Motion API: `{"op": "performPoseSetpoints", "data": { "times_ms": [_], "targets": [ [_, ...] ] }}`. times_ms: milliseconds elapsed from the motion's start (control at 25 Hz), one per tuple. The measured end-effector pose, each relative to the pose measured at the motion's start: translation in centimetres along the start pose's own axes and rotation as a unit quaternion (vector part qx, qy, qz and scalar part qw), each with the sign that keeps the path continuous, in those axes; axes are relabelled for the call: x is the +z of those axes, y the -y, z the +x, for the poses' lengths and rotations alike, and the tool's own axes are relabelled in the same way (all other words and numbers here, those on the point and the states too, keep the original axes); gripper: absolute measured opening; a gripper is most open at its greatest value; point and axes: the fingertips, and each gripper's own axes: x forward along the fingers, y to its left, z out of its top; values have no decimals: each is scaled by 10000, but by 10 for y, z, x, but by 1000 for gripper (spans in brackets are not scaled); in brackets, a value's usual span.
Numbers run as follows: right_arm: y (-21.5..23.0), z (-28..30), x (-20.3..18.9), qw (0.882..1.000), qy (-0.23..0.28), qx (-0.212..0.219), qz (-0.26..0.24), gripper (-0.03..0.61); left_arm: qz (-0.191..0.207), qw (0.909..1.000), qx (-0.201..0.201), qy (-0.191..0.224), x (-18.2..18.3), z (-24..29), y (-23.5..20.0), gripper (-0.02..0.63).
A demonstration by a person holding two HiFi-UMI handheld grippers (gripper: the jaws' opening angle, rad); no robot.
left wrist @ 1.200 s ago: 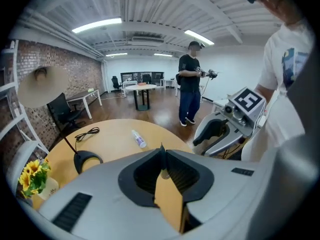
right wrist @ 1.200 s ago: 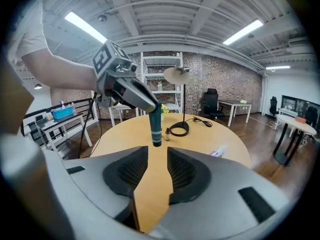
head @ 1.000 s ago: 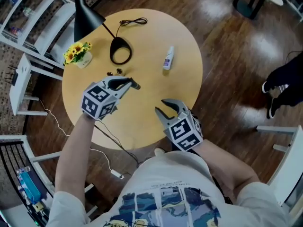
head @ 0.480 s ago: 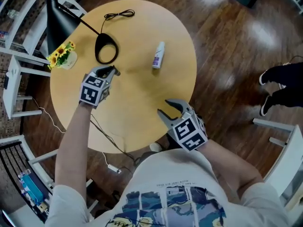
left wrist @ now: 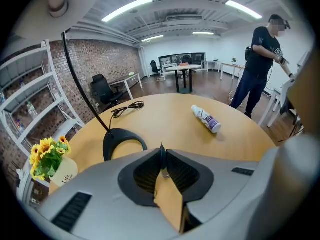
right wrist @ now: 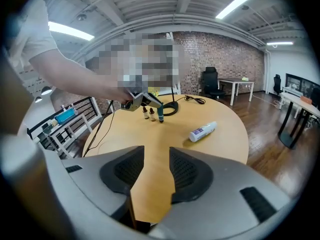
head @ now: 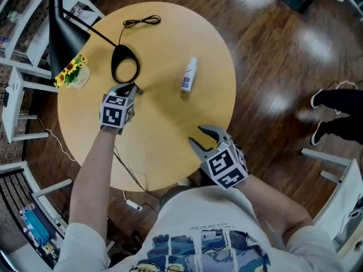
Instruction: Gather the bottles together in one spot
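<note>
A white bottle [head: 189, 75] with a purple label lies on its side on the round wooden table [head: 164, 129]; it also shows in both gripper views [left wrist: 206, 119] [right wrist: 202, 131]. My left gripper [head: 135, 88] [right wrist: 156, 105] is shut on the top of a small teal bottle [right wrist: 160, 116], which stands upright beside two small amber bottles [right wrist: 145, 113] [right wrist: 152, 114] near the lamp base. In the head view the left gripper hides those small bottles. My right gripper [head: 199, 136] [right wrist: 156, 159] hovers over the near edge of the table. Its jaws have just been opening, with nothing between them.
A black desk lamp with a ring base [head: 126, 70] [left wrist: 123, 143] and its cable [head: 142, 21] stand at the table's far left. A sunflower pot [head: 71, 75] [left wrist: 50, 166] sits at the left edge. White shelving [head: 22, 16] lies beyond. A person [left wrist: 260, 59] stands off to the right.
My left gripper has carried the small bottle away from me, down toward the lamp base. The right gripper has shifted a little along the near table edge.
</note>
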Motion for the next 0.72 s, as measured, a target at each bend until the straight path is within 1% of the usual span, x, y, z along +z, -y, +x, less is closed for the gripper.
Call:
{"op": "performPoseSetpoints", "data": {
  "times_ms": [280, 520, 640, 720],
  "targets": [
    [4, 0, -9, 9999, -122, -4, 11, 186, -175, 9998, 54, 60, -6, 4, -4, 43],
    [-5, -2, -5, 9999, -140, 15, -37, 186, -119, 9998, 165, 33, -6, -1, -8, 55],
    [-4, 0, -8, 9996, -176, -9, -223, 186, -77, 9998, 180, 42, -4, 1, -7, 104],
    [-6, 1, -9, 9993, -179, -8, -336, 186, -70, 9997, 229, 85, -2, -1, -9, 106]
  ]
}}
